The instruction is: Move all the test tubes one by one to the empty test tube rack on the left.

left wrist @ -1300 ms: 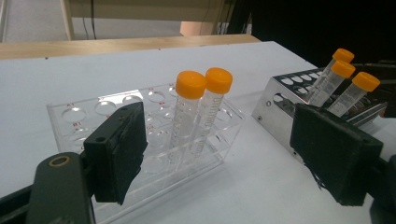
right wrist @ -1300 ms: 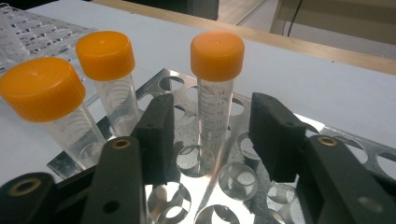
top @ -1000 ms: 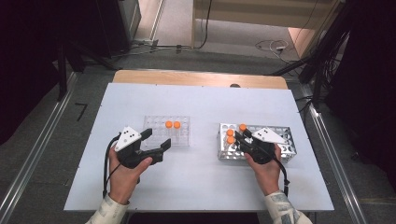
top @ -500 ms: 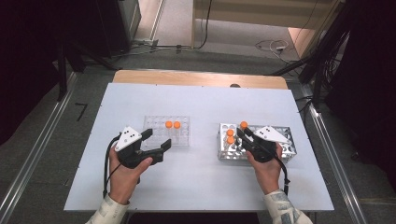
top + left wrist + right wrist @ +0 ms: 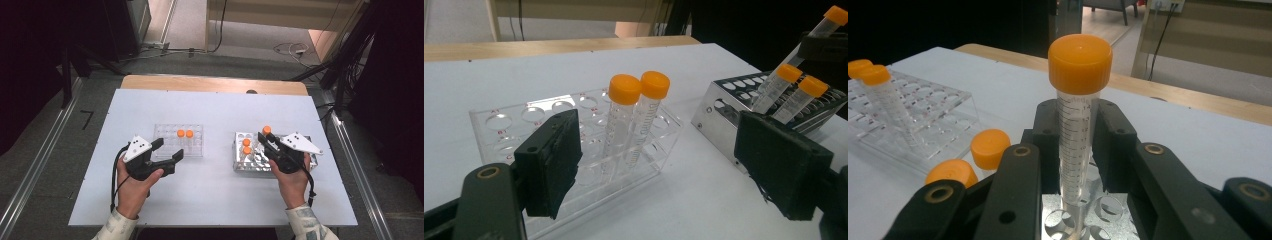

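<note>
Between the jaws of the right gripper (image 5: pixel 1080 150) stands a clear tube with an orange cap (image 5: pixel 1079 120), pinched on both sides just below the cap, its lower end down among the holes of the metal rack (image 5: pixel 250 162). From above, the same tube (image 5: pixel 266 131) rises higher than the two capped tubes (image 5: pixel 246 146) seated beside it in that rack.

My guess is that the tube is being pulled out for the clear plastic rack (image 5: pixel 181 141), where two tubes (image 5: pixel 636 120) already stand side by side. The grip is high on a smooth wall, so the tube could slip or swing if it is moved fast. If it is drawn out at a slant, its tip could catch the rim of a hole and jolt the metal rack or knock the neighbouring caps.

The left gripper (image 5: pixel 674 170) rests near the front of the plastic rack with its jaws spread wide and nothing between them.

Whether the tube's tip has cleared its hole is cut off at the bottom of the right gripper view. Whether any tube holds liquid is hard to tell. The far side of the metal rack is hidden behind the right hand (image 5: pixel 292 180).
</note>
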{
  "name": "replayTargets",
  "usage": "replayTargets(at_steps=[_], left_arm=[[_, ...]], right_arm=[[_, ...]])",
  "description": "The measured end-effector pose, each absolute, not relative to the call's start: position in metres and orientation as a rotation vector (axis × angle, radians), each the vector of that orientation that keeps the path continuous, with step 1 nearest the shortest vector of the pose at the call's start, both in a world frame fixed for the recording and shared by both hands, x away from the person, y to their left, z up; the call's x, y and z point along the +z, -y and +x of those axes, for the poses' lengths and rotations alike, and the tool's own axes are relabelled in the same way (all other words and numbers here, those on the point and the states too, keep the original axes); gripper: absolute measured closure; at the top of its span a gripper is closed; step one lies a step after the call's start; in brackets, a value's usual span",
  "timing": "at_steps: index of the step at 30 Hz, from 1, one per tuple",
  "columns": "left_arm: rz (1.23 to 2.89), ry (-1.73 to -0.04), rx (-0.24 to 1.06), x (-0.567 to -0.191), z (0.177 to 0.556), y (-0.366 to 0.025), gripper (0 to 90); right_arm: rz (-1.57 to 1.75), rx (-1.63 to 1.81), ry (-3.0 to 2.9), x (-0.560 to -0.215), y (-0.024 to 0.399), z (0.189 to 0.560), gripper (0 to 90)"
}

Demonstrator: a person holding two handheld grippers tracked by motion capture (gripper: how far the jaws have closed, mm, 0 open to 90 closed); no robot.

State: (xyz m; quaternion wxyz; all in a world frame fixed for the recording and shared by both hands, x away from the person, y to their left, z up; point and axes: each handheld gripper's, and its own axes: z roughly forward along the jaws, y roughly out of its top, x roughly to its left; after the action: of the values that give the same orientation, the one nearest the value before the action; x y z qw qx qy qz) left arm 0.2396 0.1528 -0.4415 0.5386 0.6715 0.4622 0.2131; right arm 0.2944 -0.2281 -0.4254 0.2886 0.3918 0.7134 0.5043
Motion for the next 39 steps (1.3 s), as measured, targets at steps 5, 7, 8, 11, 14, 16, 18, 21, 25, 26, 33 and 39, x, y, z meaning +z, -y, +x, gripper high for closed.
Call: replayTargets(at_steps=[5, 7, 8, 11, 14, 16, 18, 21, 25, 26, 33, 39], left_arm=[[1.598, -1.098, 0.506, -0.441, 0.239, -0.153, 19.1], [1.594, -1.102, 0.507, -0.441, 0.239, -0.153, 19.1], [1.594, -1.100, 0.507, -0.441, 0.239, -0.154, 19.1], [1.592, -1.101, 0.508, -0.441, 0.239, -0.154, 19.1], [1.591, -1.102, 0.508, -0.440, 0.238, -0.154, 19.1], [1.592, -1.101, 0.510, -0.440, 0.238, -0.154, 19.1], [1.593, -1.101, 0.510, -0.440, 0.238, -0.154, 19.1], [1.591, -1.104, 0.512, -0.440, 0.238, -0.155, 19.1], [1.591, -1.108, 0.511, -0.440, 0.238, -0.156, 19.1], [1.589, -1.109, 0.512, -0.440, 0.238, -0.156, 19.1], [1.583, -1.114, 0.517, -0.440, 0.239, -0.158, 19.1], [1.588, -1.110, 0.519, -0.440, 0.238, -0.157, 19.1]], right_arm=[[1.025, 1.350, -1.908, -0.418, 0.227, 0.288, 72.1], [1.024, 1.351, -1.908, -0.416, 0.227, 0.285, 72.2], [1.025, 1.352, -1.909, -0.414, 0.228, 0.284, 72.2], [1.030, 1.355, -1.913, -0.410, 0.231, 0.278, 72.2], [1.032, 1.359, -1.928, -0.407, 0.234, 0.270, 72.2], [1.030, 1.358, -1.935, -0.405, 0.236, 0.265, 72.2], [1.036, 1.359, -1.946, -0.403, 0.237, 0.260, 72.2], [1.039, 1.364, -1.968, -0.400, 0.239, 0.254, 72.2], [1.027, 1.373, -1.994, -0.399, 0.237, 0.246, 72.2], [1.018, 1.376, -1.998, -0.398, 0.237, 0.244, 72.2], [0.970, 1.398, -2.042, -0.395, 0.226, 0.233, 72.2], [0.927, 1.410, -2.084, -0.397, 0.211, 0.228, 72.2]])
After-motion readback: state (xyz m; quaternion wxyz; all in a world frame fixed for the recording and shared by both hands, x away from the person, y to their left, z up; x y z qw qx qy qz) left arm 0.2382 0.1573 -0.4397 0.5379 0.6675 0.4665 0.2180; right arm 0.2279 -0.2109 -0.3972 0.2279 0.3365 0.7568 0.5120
